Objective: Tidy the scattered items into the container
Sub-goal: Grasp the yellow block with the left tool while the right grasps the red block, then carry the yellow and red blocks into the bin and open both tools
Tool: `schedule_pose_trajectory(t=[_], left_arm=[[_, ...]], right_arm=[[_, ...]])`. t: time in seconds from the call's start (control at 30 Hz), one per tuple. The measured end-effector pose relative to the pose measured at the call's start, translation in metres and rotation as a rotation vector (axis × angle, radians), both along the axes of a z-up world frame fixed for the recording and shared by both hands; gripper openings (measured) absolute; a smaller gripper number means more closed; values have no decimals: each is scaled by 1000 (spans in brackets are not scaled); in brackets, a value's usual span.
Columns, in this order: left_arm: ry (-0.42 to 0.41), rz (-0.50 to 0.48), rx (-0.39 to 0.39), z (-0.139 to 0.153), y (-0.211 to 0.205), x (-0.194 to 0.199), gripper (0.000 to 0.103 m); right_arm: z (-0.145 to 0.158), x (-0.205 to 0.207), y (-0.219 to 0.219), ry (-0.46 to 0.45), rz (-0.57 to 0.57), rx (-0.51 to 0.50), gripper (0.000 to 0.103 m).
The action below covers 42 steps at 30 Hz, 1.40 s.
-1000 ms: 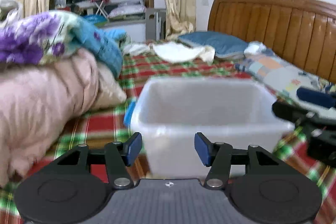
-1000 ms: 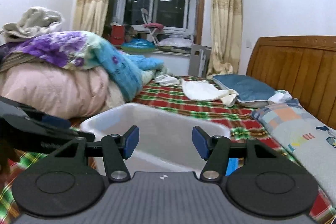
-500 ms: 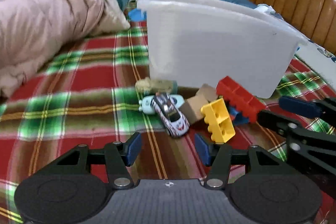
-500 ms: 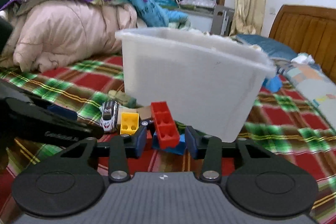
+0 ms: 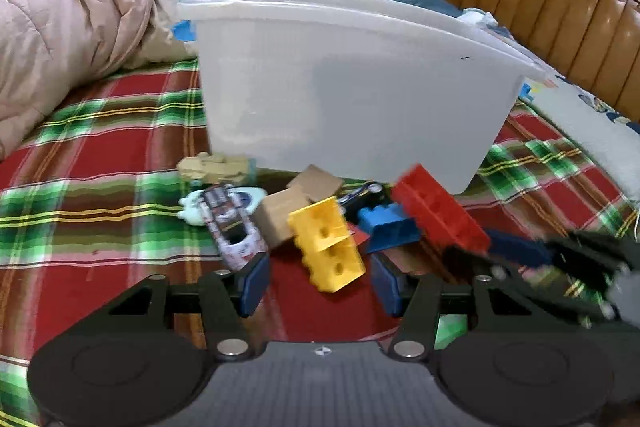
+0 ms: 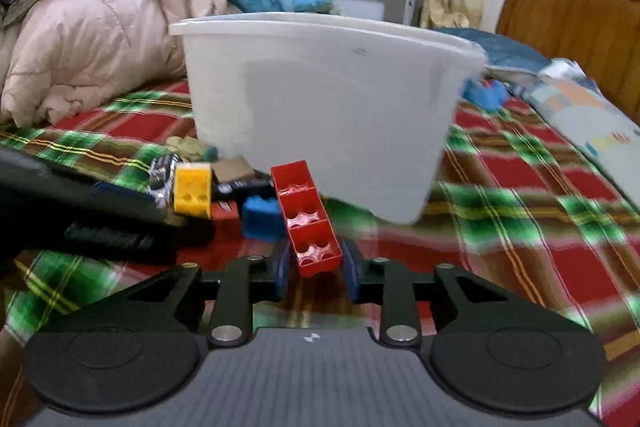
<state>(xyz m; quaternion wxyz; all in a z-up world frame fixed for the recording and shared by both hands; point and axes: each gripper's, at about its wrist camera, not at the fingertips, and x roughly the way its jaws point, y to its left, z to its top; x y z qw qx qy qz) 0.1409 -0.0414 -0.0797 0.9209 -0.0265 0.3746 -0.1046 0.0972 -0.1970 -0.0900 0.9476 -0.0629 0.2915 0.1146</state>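
A white plastic tub [image 5: 352, 87] stands on the plaid bedspread; it also shows in the right wrist view [image 6: 320, 99]. Toys lie in front of it: a yellow brick [image 5: 328, 243], a red brick [image 5: 440, 213], a blue brick [image 5: 386, 227], a toy car [image 5: 232, 227], cardboard blocks [image 5: 292, 203]. My left gripper [image 5: 320, 283] is open, its pads either side of the yellow brick's near end. My right gripper [image 6: 316, 269] has its pads around the near end of the red brick [image 6: 306, 219]; small gaps still show. The yellow brick [image 6: 192, 189] lies left of it.
A pile of quilts [image 5: 68, 27] lies at the left. A wooden headboard [image 5: 540, 7] and pillows [image 6: 580, 107] are at the right. A tan toy [image 5: 212, 167] and a pale blue toy [image 5: 192, 205] lie by the tub's left corner.
Both grippers dropped from above the tub to the toys in front of it. The left moved up to the yellow brick; the right narrowed around the red brick.
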Motion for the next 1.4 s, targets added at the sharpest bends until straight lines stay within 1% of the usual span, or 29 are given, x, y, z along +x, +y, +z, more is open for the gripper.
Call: schedule_pose_trajectory(t=[0.03, 0.1, 0.13, 0.17, 0.27, 0.33, 0.4, 0.53, 0.6, 0.73, 0.77, 0.87, 0.93, 1.0, 1.1, 1.2, 1.27, 1.4], left_arm=[[2, 4, 2, -2, -4, 2, 58], [10, 23, -2, -6, -11, 7, 43], [21, 36, 0, -9, -13, 10, 27], [33, 42, 2, -11, -14, 11, 27], [17, 45, 33, -12, -11, 7, 27], [25, 35, 28, -11, -2, 5, 27], [25, 13, 24, -7, 5, 0, 27], [42, -49, 65, -1, 13, -14, 27], [62, -65, 73, -1, 18, -21, 27], [67, -83, 84, -4, 22, -32, 27], [68, -84, 82, -4, 23, -32, 27], [63, -84, 76, -7, 23, -31, 28], [66, -73, 56, -8, 25, -29, 28], [70, -68, 48, -10, 26, -29, 28], [64, -78, 68, -10, 24, -30, 27], [41, -85, 56, -3, 26, -33, 27], [4, -91, 61, 8, 26, -34, 27], [-74, -105, 54, 42, 26, -33, 27]], right_arm=[[0, -3, -3, -1, -7, 4, 31], [0, -10, -8, -3, -21, 14, 31], [1, -11, -10, -5, -29, 18, 31], [0, -14, -12, -6, -35, 22, 31], [1, -18, -16, -9, -41, 29, 31], [1, -18, -13, -14, -35, 26, 31], [2, -19, -10, -16, -22, 27, 31], [1, -25, 2, -11, 7, 29, 31], [-2, -29, 10, 5, 18, 30, 31], [-8, -37, 24, 17, 33, 18, 31], [-8, -37, 26, 14, 29, 15, 32], [-9, -32, 27, 21, 16, 26, 51], [-10, -28, 26, 33, 9, 34, 49], [-11, -24, 26, 46, 11, 34, 35], [-11, -26, 28, 44, 19, 13, 34], [-8, -31, 30, 29, 25, -2, 32], [-3, -32, 31, 7, 29, -14, 27], [16, -31, 32, -49, 33, -28, 27]])
